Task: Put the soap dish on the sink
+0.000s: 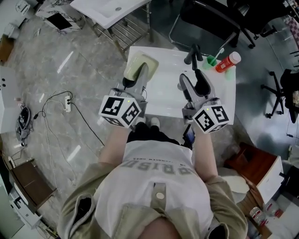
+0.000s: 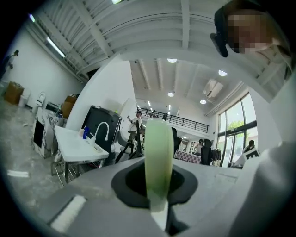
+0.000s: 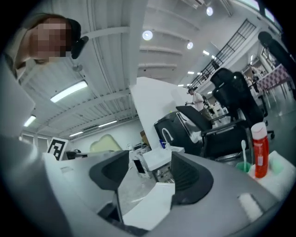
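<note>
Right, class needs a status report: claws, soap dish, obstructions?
Left claw shut on soap dish, over sink left side. Right claw open, empty. Faucet, cup, red bottle far right.

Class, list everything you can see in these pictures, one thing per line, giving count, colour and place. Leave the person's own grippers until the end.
sink: one, white, directly in front of the person
faucet: one, black, at the sink's back edge
soap dish: one, pale green, held above the sink's left end
cup: one, green, sink's back right corner, toothbrush in it
bottle: one, red with a white cap, beside the cup
second sink: one, white, on a metal frame across the floor
office chairs: at least two, black, beyond the sink
power strip: one, white, on the floor at left
box: one, brown, on the floor at right
left gripper: one, grey, shut on the soap dish
right gripper: one, grey, jaws apart, empty
</note>
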